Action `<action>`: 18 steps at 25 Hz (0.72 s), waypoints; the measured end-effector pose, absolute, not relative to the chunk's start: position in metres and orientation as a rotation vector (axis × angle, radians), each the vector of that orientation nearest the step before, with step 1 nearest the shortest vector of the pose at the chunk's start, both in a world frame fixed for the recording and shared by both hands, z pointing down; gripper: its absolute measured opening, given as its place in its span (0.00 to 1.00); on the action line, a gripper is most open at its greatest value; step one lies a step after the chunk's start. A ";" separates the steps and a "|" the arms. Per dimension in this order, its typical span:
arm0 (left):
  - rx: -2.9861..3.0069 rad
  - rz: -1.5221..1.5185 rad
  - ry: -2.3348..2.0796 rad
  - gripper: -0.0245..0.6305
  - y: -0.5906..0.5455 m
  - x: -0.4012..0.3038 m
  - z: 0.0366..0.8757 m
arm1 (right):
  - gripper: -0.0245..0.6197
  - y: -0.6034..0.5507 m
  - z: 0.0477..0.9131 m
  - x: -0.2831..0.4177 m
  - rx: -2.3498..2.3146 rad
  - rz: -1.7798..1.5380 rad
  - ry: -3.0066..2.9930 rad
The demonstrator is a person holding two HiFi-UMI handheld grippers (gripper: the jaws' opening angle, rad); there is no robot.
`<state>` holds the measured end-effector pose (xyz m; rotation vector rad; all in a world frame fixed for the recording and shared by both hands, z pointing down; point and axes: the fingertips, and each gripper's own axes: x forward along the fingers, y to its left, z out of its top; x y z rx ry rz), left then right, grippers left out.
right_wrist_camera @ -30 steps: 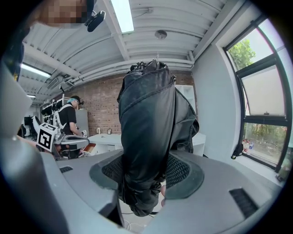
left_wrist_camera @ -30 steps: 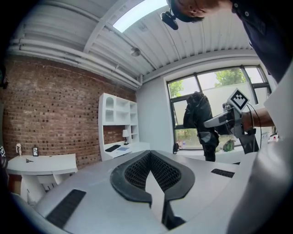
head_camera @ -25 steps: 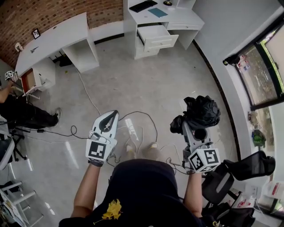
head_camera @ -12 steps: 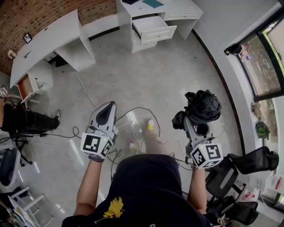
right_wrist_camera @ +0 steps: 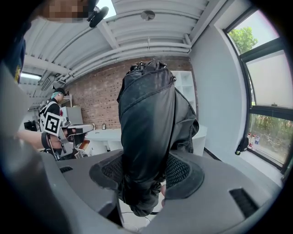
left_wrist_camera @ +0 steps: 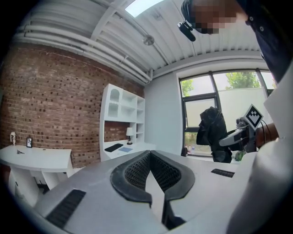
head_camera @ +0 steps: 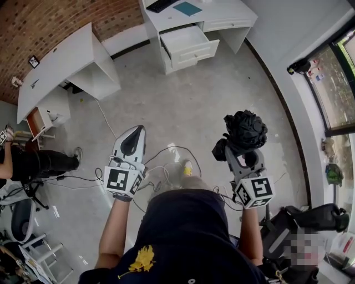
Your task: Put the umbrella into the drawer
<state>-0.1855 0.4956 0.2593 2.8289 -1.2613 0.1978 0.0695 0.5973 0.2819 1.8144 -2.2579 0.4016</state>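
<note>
A black folded umbrella (head_camera: 244, 129) sticks up from my right gripper (head_camera: 239, 146), which is shut on its lower end. In the right gripper view the umbrella (right_wrist_camera: 149, 119) fills the middle, pinched between the pads of that gripper (right_wrist_camera: 145, 176). My left gripper (head_camera: 135, 131) hangs over the floor at the left, shut with nothing in it. Its pad tips meet in the left gripper view (left_wrist_camera: 149, 154), where the umbrella (left_wrist_camera: 211, 133) shows at the right. The white drawer (head_camera: 188, 42) stands pulled out of the white desk (head_camera: 227, 15) far ahead.
A long white desk (head_camera: 61, 55) runs along the brick wall at the left. Cables (head_camera: 166, 161) trail over the grey floor between my grippers. A seated person (head_camera: 39, 163) is at the far left, a black chair (head_camera: 310, 219) at the lower right. Windows line the right wall.
The person has stepped forward over the floor and cables, carrying both grippers along. The umbrella stays in the right gripper and the left jaws stay shut.
</note>
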 end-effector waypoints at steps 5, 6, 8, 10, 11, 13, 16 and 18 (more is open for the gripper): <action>2.793 0.231 -1.285 0.06 0.471 -0.148 0.266 | 0.39 0.562 0.289 0.100 1.809 0.467 -2.309; 2.799 0.244 -1.285 0.06 0.467 -0.142 0.265 | 0.39 0.557 0.290 0.104 1.809 0.481 -2.315; 2.806 0.260 -1.280 0.06 0.457 -0.133 0.262 | 0.39 0.546 0.291 0.109 1.813 0.505 -2.327; 2.803 0.265 -1.279 0.06 0.446 -0.128 0.261 | 0.39 0.537 0.293 0.113 1.815 0.524 -2.336; 2.798 0.263 -1.280 0.06 0.439 -0.127 0.261 | 0.40 0.532 0.294 0.115 1.815 0.534 -2.336; 2.795 0.255 -1.278 0.06 0.425 -0.125 0.262 | 0.40 0.521 0.300 0.119 1.819 0.561 -2.329; 2.808 0.272 -1.266 0.06 0.397 -0.119 0.271 | 0.40 0.500 0.311 0.127 1.836 0.594 -2.307; 2.810 0.269 -1.256 0.06 0.375 -0.114 0.278 | 0.40 0.481 0.318 0.134 1.850 0.592 -2.284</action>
